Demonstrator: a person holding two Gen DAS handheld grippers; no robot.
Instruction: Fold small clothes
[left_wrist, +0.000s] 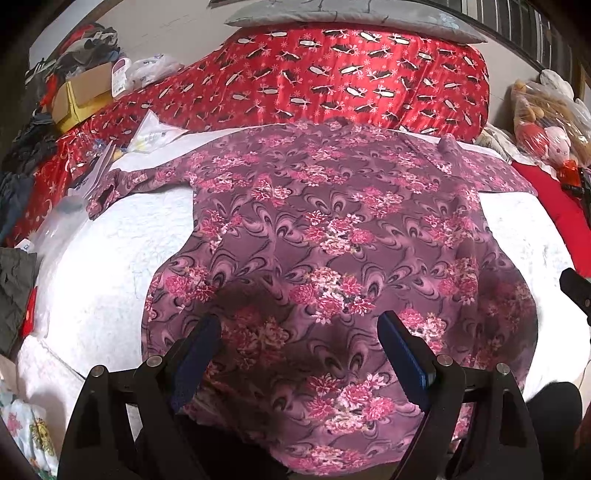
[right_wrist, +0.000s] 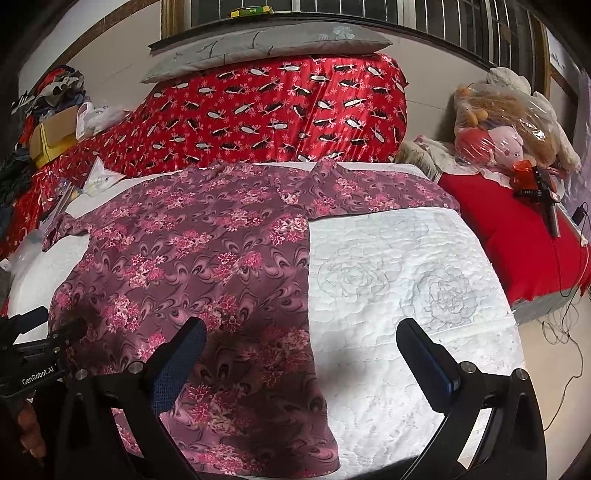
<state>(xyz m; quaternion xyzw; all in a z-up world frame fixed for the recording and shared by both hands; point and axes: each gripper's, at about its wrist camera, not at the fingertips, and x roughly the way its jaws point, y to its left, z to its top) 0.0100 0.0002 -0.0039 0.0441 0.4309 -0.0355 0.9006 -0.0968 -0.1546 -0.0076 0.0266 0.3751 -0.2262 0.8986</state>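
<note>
Garment: a purple flowered shirt (left_wrist: 332, 251) lies spread flat on the white quilt (left_wrist: 96, 266) of the bed, collar toward the red patterned bedding (left_wrist: 351, 74) and hem toward the near edge.
Sleeves: both lie out to the sides of the shirt; the one toward the cardboard box (left_wrist: 85, 96) ends in a crumpled cuff beside some papers (left_wrist: 147, 136).
Left hand-held gripper: the left hand-held gripper (left_wrist: 299, 339) hangs over the hem part of the shirt with its jaws wide apart, grasping nothing.
Right hand-held gripper: the right hand-held gripper (right_wrist: 301, 343) is also spread and empty, above the side edge of the shirt, one finger over cloth and the other over bare quilt.
Risk, grasp: the soft quilt lies directly under the shirt, so a deep pinch can catch both, I think.
Risk, fold: if only one layer is taken, or the two hems rise unevenly, the fold can come out skewed; the crumpled cuff may stay bunched inside.
Left wrist view only: the whole width of the shirt and its hem over the bed's near edge.
Right wrist view only: the straight side edge of the shirt, the rose stitching on the quilt, the red pillow (right_wrist: 509, 236) and the bagged soft toys (right_wrist: 506, 122) beyond the shirt.
</note>
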